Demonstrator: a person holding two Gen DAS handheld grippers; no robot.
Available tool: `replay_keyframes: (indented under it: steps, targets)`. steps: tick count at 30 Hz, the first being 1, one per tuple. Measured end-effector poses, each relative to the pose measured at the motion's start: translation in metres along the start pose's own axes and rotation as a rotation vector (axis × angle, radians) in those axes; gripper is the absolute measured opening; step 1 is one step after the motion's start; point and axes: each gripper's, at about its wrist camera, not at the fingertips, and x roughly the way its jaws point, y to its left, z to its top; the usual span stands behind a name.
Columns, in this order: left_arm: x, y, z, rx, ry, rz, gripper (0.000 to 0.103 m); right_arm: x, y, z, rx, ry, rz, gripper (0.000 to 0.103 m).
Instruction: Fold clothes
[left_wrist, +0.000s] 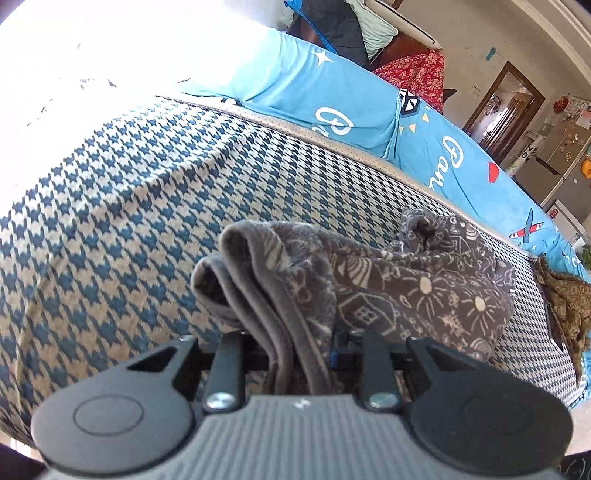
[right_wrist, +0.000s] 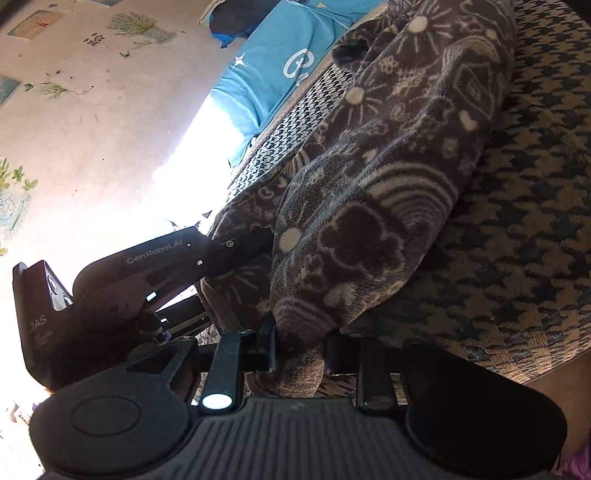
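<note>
A grey fleece garment (left_wrist: 406, 291) printed with pale suns and houses lies bunched on the houndstooth cover (left_wrist: 147, 203). Its folded edge runs down between the jaws of my left gripper (left_wrist: 291, 343), which is shut on it; the cloth hides the fingertips. In the right wrist view the same garment (right_wrist: 388, 166) hangs in thick folds, and my right gripper (right_wrist: 299, 347) is shut on its lower end. To the left there, the left gripper (right_wrist: 251, 245) reaches into the cloth from the side.
A blue printed sheet (left_wrist: 332, 99) lies beyond the houndstooth cover. A brown patterned cloth (left_wrist: 569, 302) sits at the cover's right end, a red floral cloth (left_wrist: 417, 74) further back. A fridge (left_wrist: 565, 158) and a doorway (left_wrist: 502, 99) stand at the right. A wall with flower stickers (right_wrist: 92, 110) is nearby.
</note>
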Motion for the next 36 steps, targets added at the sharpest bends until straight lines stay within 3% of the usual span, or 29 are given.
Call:
replay_keyframes:
  steps: [9,19,26,30,33,36]
  targets:
    - [-0.005,0.01,0.058,0.08,-0.071,0.074,0.021,0.04,0.042,0.017,-0.048,0.028,0.1,0.023]
    - [0.015,0.039,0.095,0.084,-0.049,0.218,0.024,0.106,0.076,0.036,-0.112,0.119,0.182,0.023]
    - [0.038,0.053,0.091,0.096,0.05,0.346,0.045,0.135,0.071,0.04,-0.121,0.223,0.126,0.026]
    - [0.022,0.046,0.086,0.137,-0.037,0.447,0.081,0.116,0.07,0.04,-0.151,0.252,0.1,0.031]
    - [0.007,0.05,0.092,0.082,-0.107,0.469,0.092,0.093,0.072,0.04,-0.228,0.242,0.095,0.032]
    - [-0.004,0.058,0.095,0.024,-0.15,0.508,0.092,0.069,0.073,0.038,-0.317,0.218,0.099,0.032]
